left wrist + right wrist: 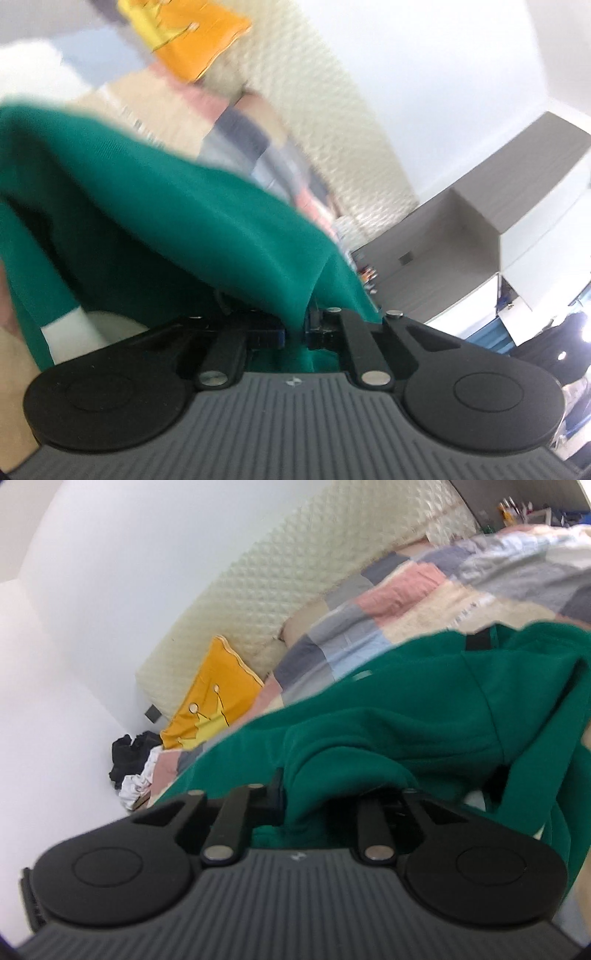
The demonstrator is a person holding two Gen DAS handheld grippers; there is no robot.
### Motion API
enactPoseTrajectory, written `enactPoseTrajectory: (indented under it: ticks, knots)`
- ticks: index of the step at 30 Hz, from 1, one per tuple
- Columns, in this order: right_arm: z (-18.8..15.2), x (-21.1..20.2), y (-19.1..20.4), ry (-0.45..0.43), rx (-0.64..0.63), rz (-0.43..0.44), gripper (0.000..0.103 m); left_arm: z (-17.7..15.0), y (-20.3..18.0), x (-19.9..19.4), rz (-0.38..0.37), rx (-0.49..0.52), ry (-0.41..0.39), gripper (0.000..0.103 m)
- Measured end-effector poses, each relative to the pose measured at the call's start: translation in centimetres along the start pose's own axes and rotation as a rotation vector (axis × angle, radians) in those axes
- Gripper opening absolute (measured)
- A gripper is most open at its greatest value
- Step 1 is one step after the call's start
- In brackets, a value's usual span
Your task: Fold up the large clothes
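A large green garment [166,221] fills the left wrist view and hangs lifted in front of the camera; a white band [70,332] shows on its lower left part. My left gripper [295,328] is shut on a pinched fold of it, which runs down between the jaws. In the right wrist view the same green garment [406,709] spreads over the bed and bunches over my right gripper [317,801]. That gripper is shut on a thick fold, and the cloth hides its fingertips.
A patchwork quilt [369,602] covers the bed under the garment. A cream quilted headboard [295,572] stands against the white wall, with a yellow pillow [218,698] leaning on it. Dark and white clothes [129,757] lie heaped beside the bed. A grey cabinet [498,192] stands at the right.
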State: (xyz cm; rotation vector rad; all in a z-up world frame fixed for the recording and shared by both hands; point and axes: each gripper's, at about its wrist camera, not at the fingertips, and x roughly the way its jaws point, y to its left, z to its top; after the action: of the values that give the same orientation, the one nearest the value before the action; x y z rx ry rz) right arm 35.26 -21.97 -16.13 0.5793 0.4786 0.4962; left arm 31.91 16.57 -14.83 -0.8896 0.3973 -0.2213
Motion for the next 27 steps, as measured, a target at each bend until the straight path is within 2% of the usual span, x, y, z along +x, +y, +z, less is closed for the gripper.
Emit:
enactPoseTrajectory:
  ticks: [5,8,13,15,23,27]
  knots:
    - [0.7,-3.2,2.7,-0.063,-0.078,0.089,0.015,0.5,-2.3,-4.3,-0.039,0.06,-0.055,0.009]
    - [2.1,-5.6,4.0,-0.099,-0.053,0.14,0.015,0.7,-4.5,-6.4,-0.064,0.089,-0.082,0.009]
    - [4.4,-9.6,7.5,-0.135,-0.122,0.2,0.015,1.6,-8.5,-10.8,-0.089,0.099,-0.149,0.009]
    - [5.5,-11.3,9.4,-0.155,-0.166,0.222,0.014,1.6,-10.6,-13.5,-0.107,0.108,-0.175,0.009]
    - [10.5,-18.2,16.3,-0.237,-0.285,0.302,0.014,6.1,-21.9,-20.7,-0.156,0.186,-0.303,0.009]
    - [13.5,-21.5,20.2,-0.262,-0.325,0.328,0.014,7.7,-27.4,-24.7,-0.157,0.251,-0.372,0.009]
